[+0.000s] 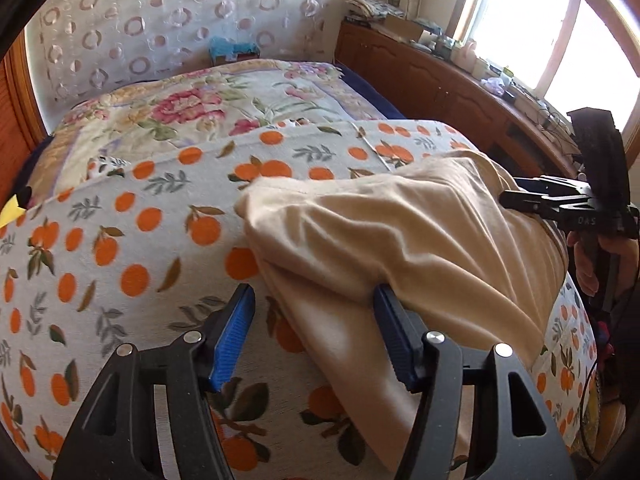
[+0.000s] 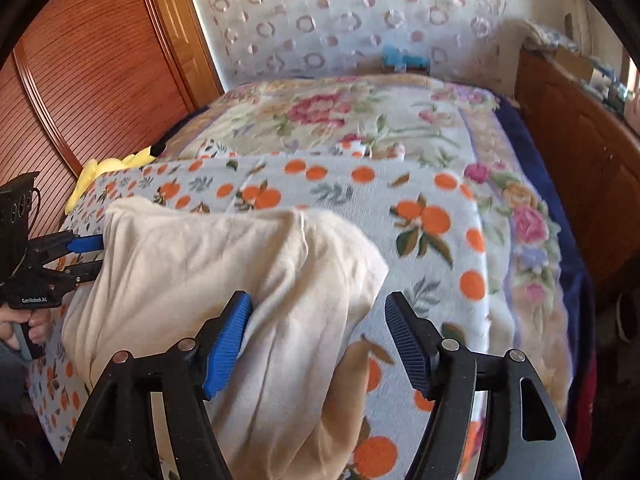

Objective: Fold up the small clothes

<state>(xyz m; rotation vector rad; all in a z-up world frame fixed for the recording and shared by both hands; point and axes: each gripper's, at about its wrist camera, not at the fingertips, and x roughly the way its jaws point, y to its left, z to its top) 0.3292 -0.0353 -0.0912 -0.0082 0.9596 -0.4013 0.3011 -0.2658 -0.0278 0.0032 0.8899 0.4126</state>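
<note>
A bed fills the room, spread with a pale fleece blanket printed with oranges and leaves [image 1: 132, 216] laid over a floral quilt with pink roses [image 1: 188, 112]; a white curtain with ring patterns [image 1: 132, 28] hangs behind, a brown wooden cabinet [image 1: 436, 80] cluttered on top runs under a bright window [image 1: 532, 28], and a ribbed wooden panel [image 2: 80, 92] stands on the other side. The cream soft cotton garment [image 1: 392, 232] lies rumpled on the orange-print blanket. The left gripper [image 1: 314, 336] stands with its blue-padded jaws apart, the garment's edge lying between them and draped over one pad. The right gripper [image 2: 318, 340] is likewise spread wide, one pad touching the cloth's side, the other over bare blanket. The garment is bunched, creased and partly doubled over.
</note>
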